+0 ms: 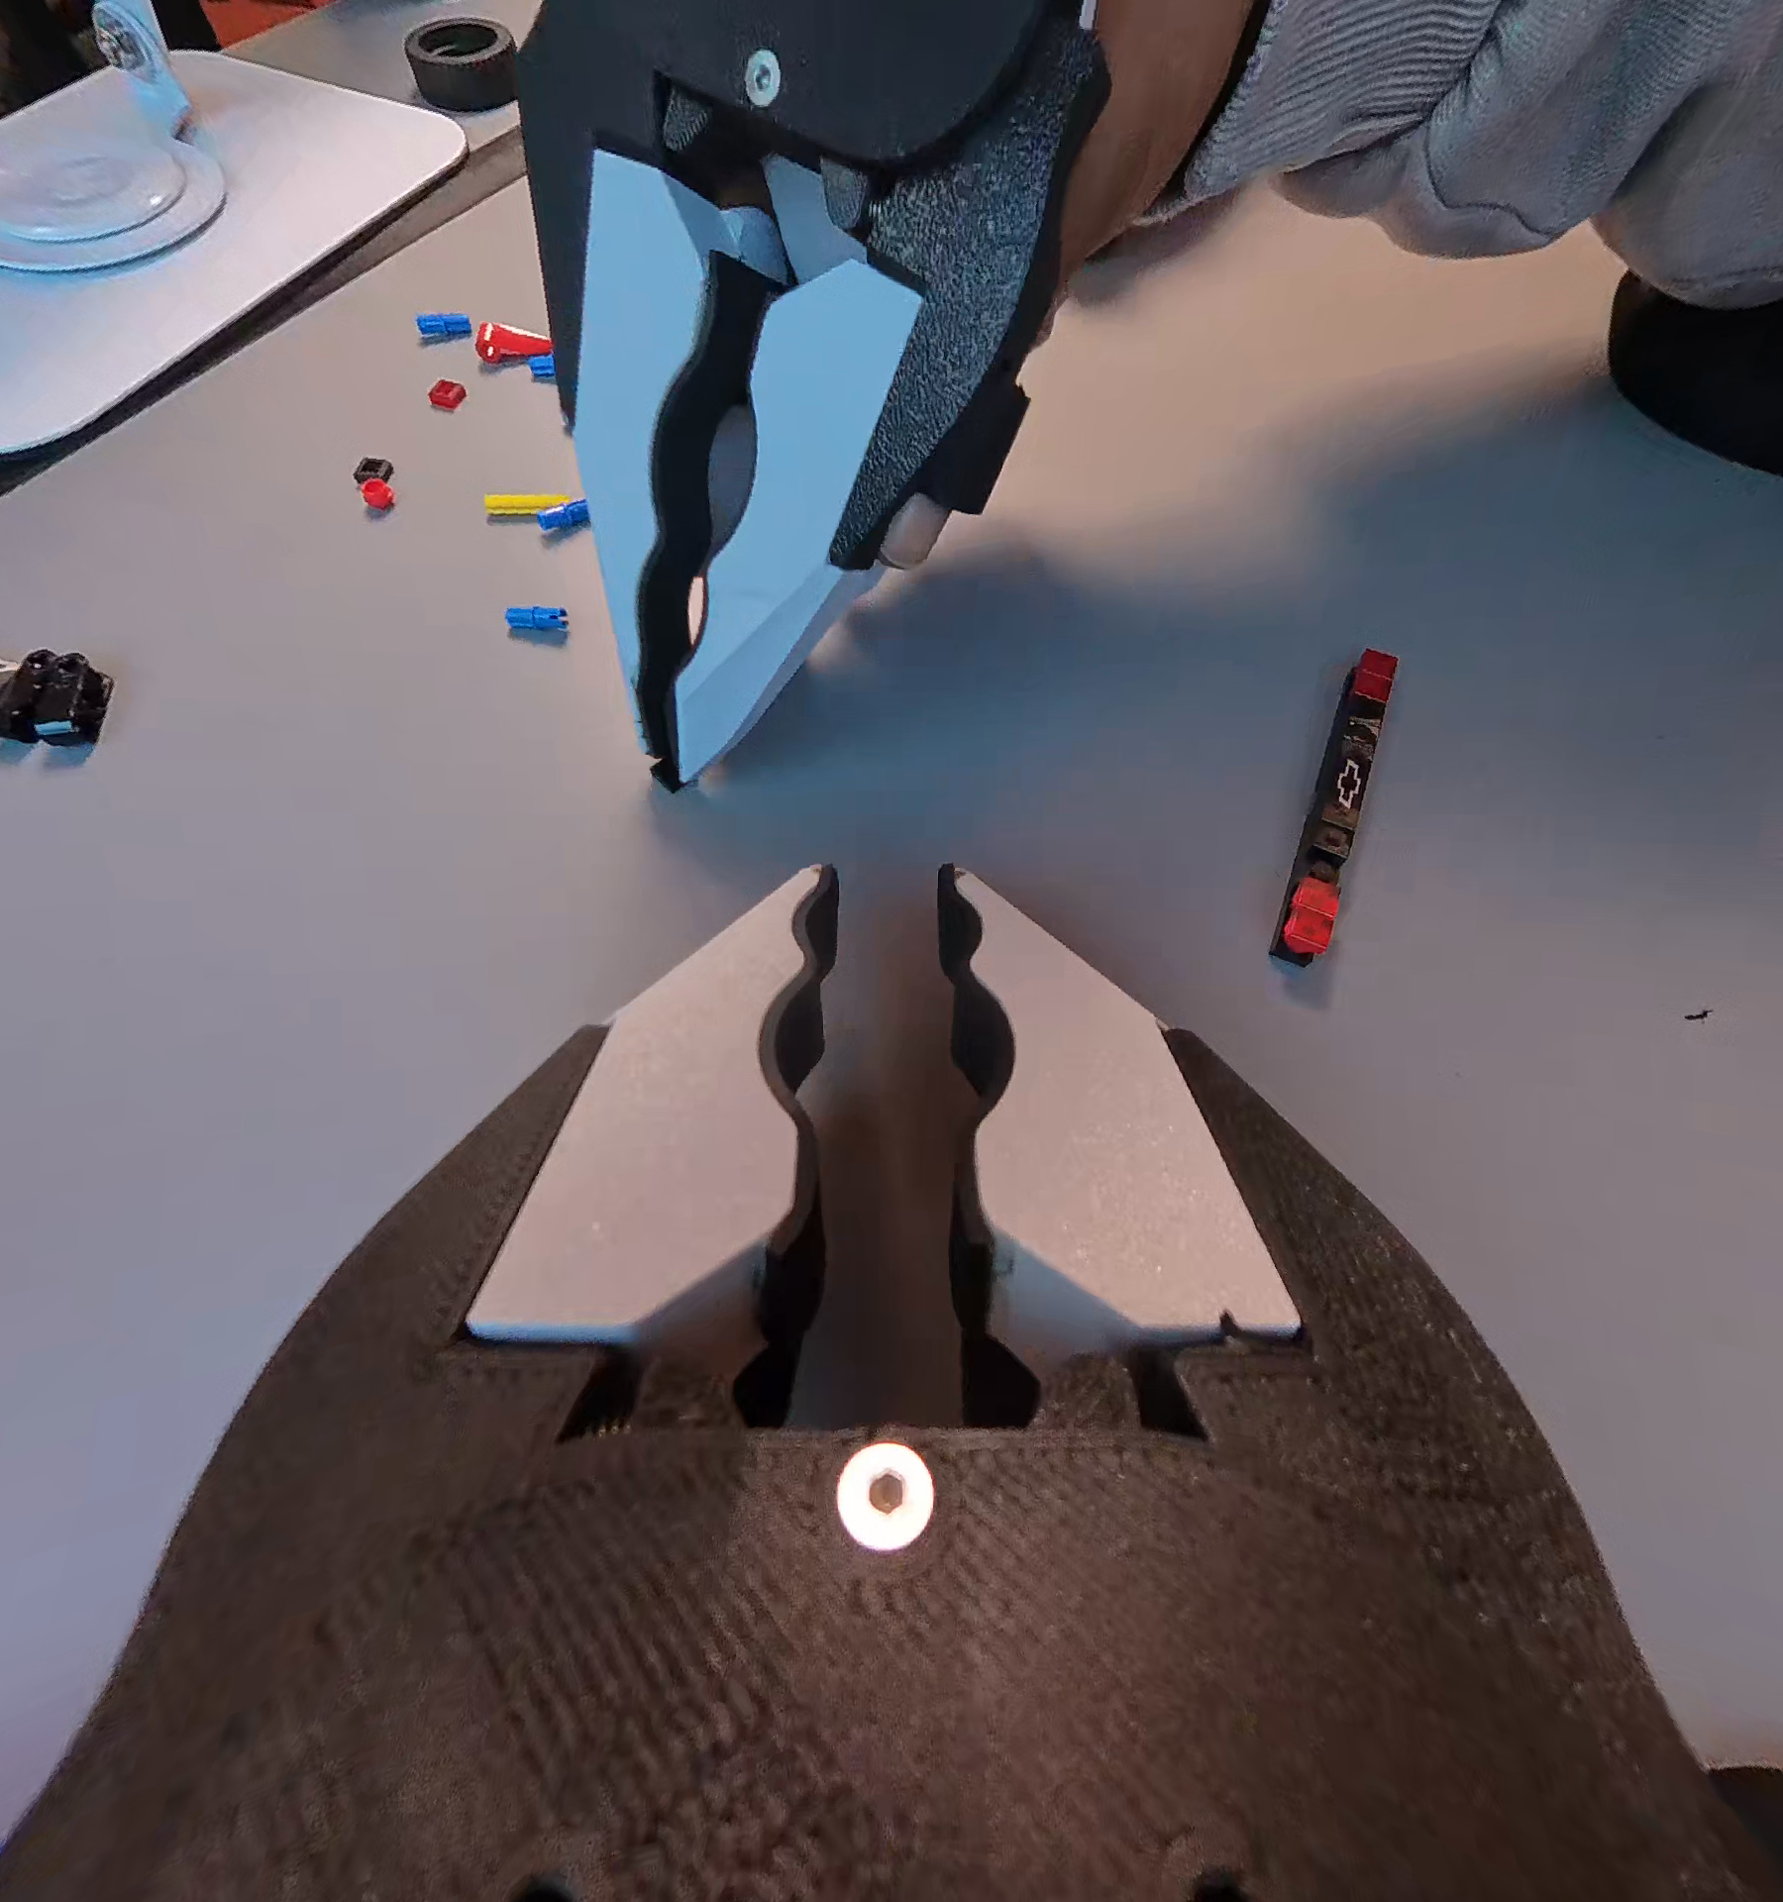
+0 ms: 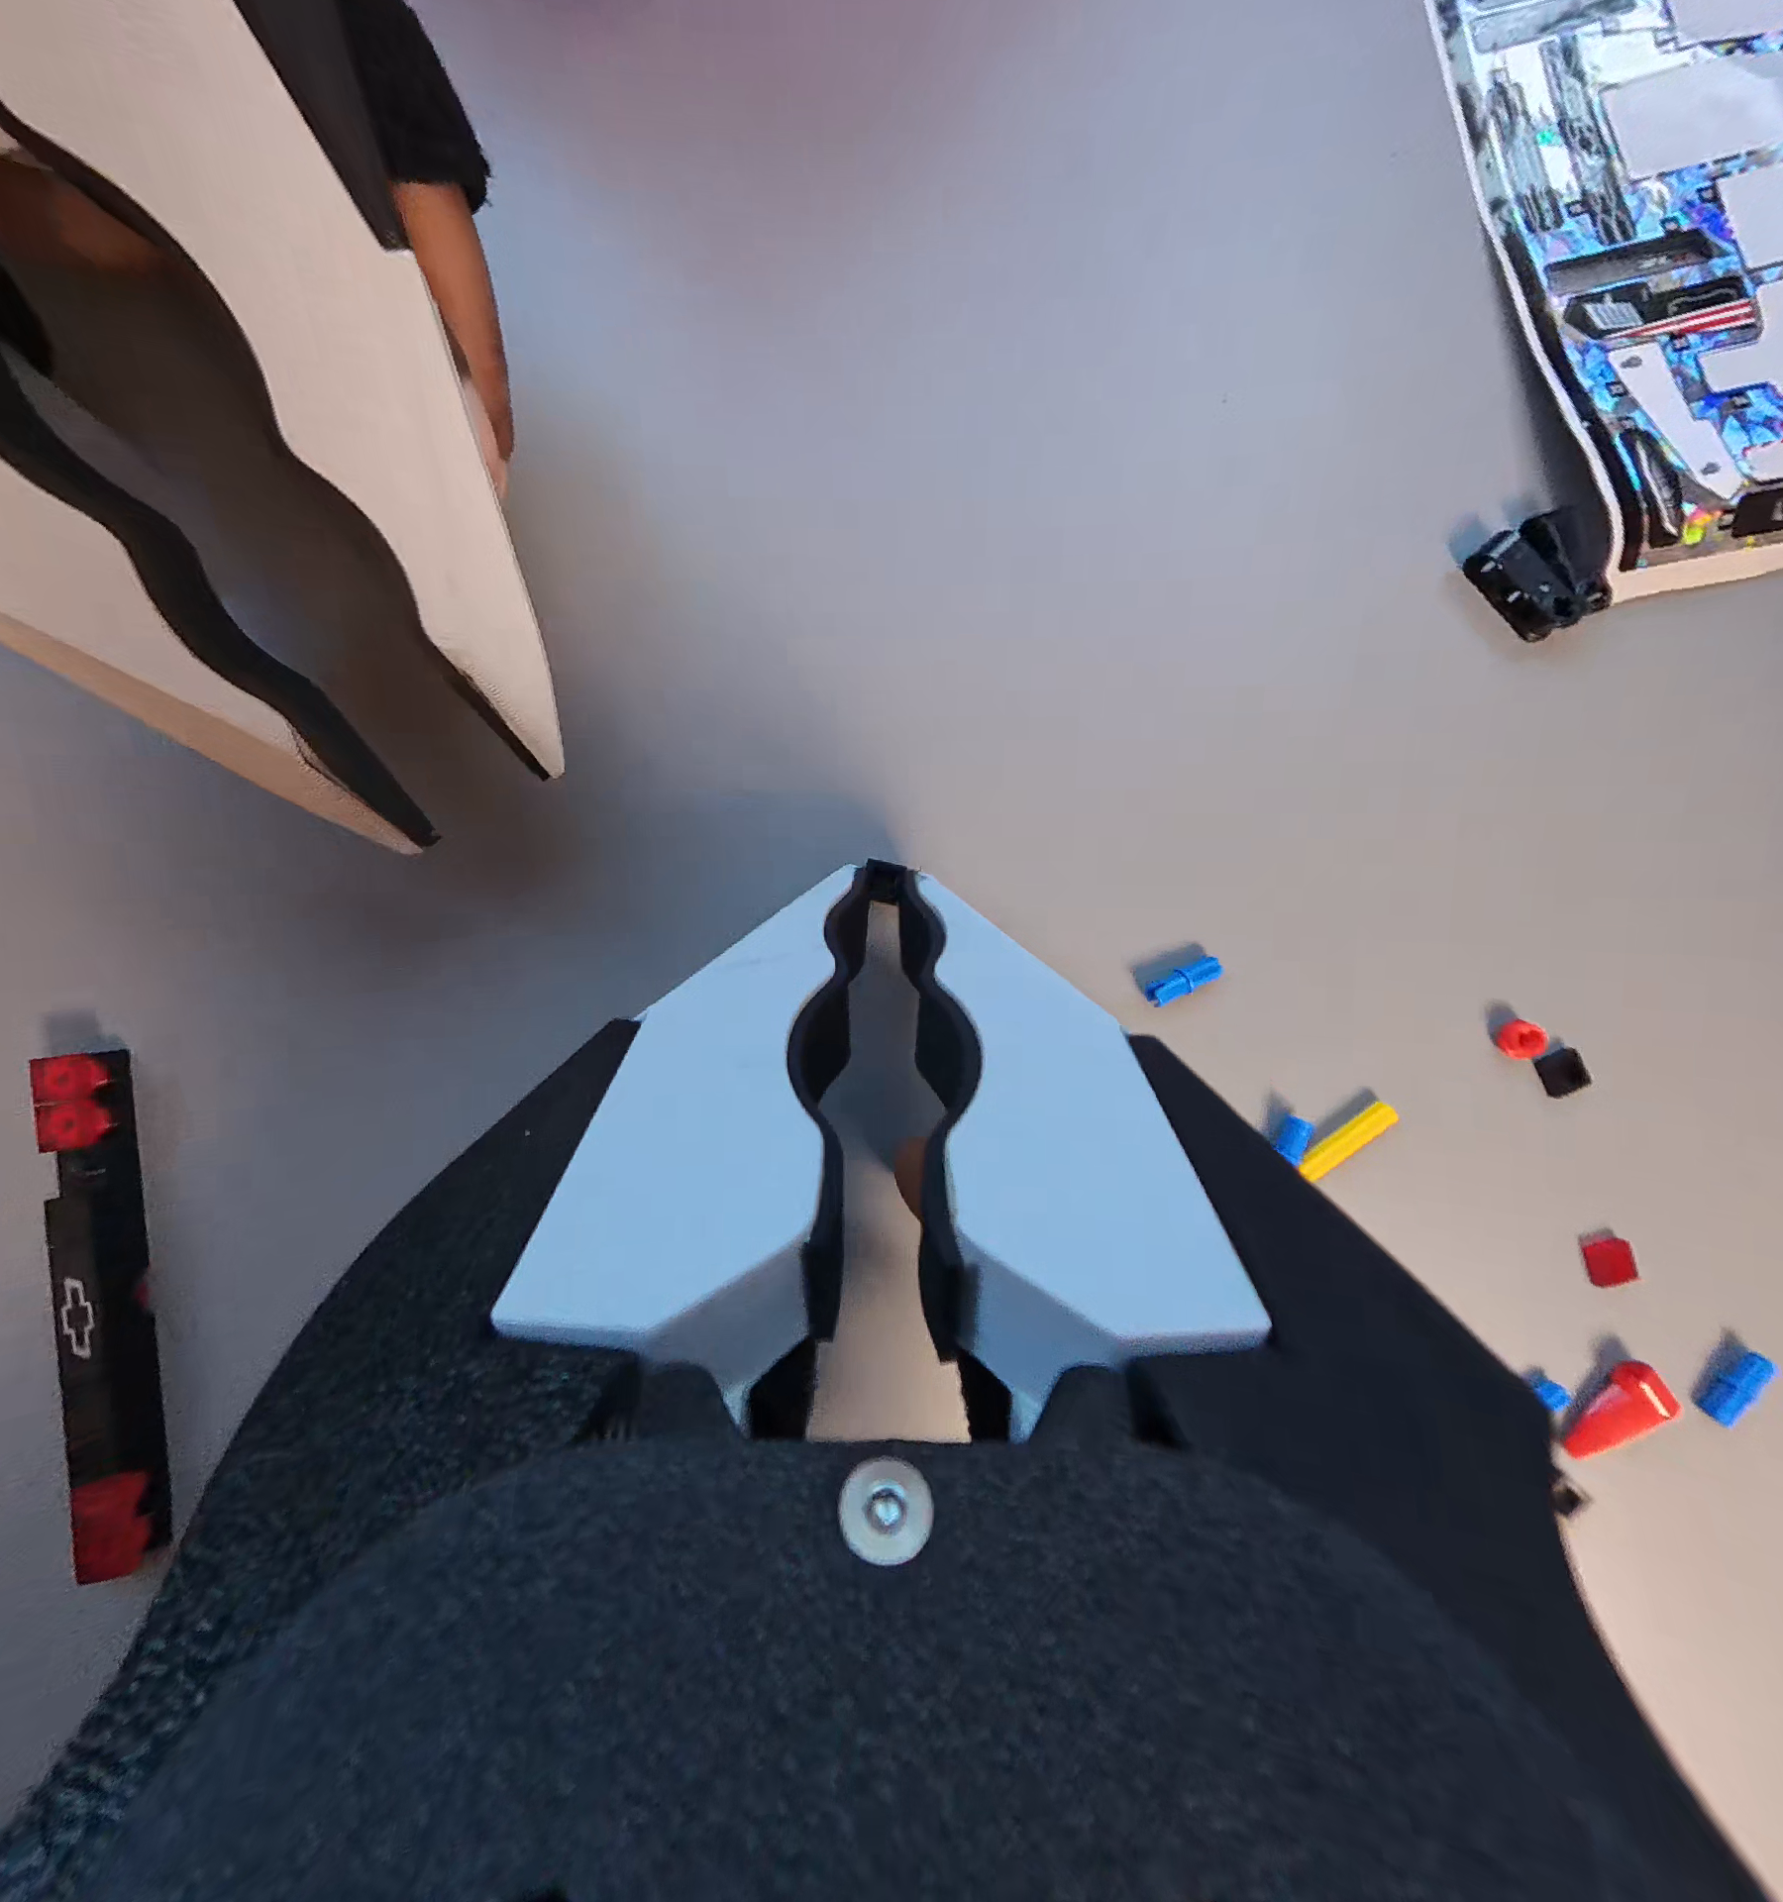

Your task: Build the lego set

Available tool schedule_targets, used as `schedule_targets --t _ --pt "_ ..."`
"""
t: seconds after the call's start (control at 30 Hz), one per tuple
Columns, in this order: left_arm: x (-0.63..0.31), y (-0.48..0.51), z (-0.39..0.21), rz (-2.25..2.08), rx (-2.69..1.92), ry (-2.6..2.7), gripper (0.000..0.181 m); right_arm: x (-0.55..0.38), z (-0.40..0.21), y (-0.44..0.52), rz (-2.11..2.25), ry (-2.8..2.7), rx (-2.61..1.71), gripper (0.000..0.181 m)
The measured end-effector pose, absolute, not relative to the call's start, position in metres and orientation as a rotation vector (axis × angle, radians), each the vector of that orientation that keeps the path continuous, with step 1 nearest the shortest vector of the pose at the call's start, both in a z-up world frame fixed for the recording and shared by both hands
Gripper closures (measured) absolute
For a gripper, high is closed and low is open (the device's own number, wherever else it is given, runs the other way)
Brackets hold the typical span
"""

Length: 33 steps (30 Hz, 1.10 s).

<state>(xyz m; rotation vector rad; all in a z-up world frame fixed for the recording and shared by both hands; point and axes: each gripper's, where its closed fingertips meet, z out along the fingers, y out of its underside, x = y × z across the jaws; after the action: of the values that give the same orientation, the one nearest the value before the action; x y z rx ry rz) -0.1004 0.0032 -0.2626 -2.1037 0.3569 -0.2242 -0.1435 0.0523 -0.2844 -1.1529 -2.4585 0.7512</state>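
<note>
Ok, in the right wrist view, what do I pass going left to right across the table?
Long black strip with red ends → left gripper → right gripper, pinching a small black piece → blue pin → yellow axle → red slope piece

I am seeing no readable words or numbers; a white outlined cross-shaped emblem is showing on the long black brick strip with red end pieces (image 1: pixel 1342 813), and the glossy printed sheet (image 2: pixel 1680 278) is showing only blurred graphics.
</note>
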Motion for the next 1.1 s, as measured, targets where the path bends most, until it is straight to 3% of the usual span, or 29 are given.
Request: schedule_targets --t 0.23,0.33,0.6,0.83,0.97,1.03,1.1 --pt "-0.099 0.003 -0.261 -0.221 -2.093 0.368 0.164 -0.118 -0.245 0.045 0.896 -2.394 -1.103 0.181" --pt "-0.103 0.003 -0.266 -0.201 -2.129 0.355 0.163 -0.1 -0.228 0.044 0.949 -2.354 -1.1 0.173" --pt "-0.118 0.001 -0.271 -0.126 -2.171 0.335 0.164 -0.106 -0.284 0.01 0.833 -2.579 -1.089 0.161" --pt "-0.128 -0.001 -0.268 -0.088 -2.162 0.305 0.166 -0.113 -0.287 0.007 0.719 -2.693 -0.962 0.174" --pt "-0.125 -0.001 -0.265 -0.085 -2.151 0.322 0.166 -0.106 -0.252 0.013 0.808 -2.558 -0.945 0.173" --pt "-0.124 -0.001 -0.263 -0.084 -2.142 0.329 0.166 -0.095 -0.223 0.02 0.812 -2.476 -0.868 0.157" --pt "-0.122 0.0 -0.263 -0.089 -2.139 0.337 0.165 -0.08 -0.198 0.022 0.846 -2.414 -0.848 0.154"
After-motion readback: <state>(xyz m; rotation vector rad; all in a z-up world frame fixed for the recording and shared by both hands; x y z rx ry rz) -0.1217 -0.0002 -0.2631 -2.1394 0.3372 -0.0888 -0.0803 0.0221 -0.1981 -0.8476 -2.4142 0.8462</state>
